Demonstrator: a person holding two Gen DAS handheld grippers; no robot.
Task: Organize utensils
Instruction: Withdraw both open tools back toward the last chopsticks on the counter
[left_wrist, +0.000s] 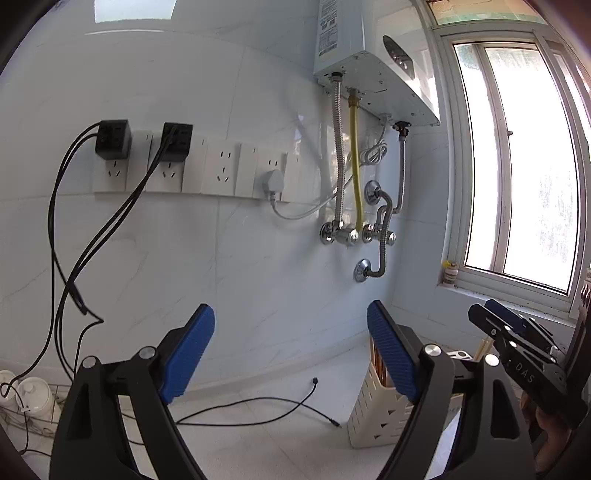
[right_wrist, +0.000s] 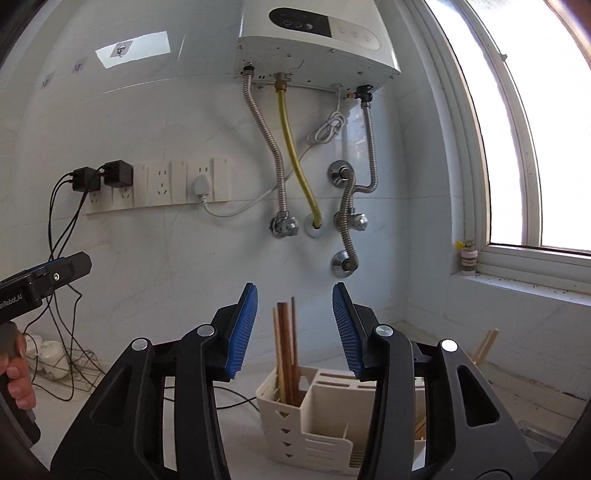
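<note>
A cream slotted utensil holder (right_wrist: 317, 417) stands on the white counter, with several brown chopsticks (right_wrist: 286, 350) upright in its left compartment. My right gripper (right_wrist: 295, 328) is open and empty, hovering just above and in front of the holder, the chopsticks showing between its blue pads. My left gripper (left_wrist: 291, 354) is open and empty, to the left of the holder (left_wrist: 380, 410), its right finger partly hiding it. More light chopsticks (right_wrist: 487, 343) lean at the far right. The right gripper also shows in the left wrist view (left_wrist: 506, 332).
A tiled wall with sockets (left_wrist: 221, 166) and black cables (left_wrist: 66, 258) is ahead. A water heater (right_wrist: 317, 40) with hoses hangs above. A window (left_wrist: 517, 166) is on the right. White jars in a wire rack (left_wrist: 29, 398) stand at the left. A loose cable (left_wrist: 266, 402) lies on the counter.
</note>
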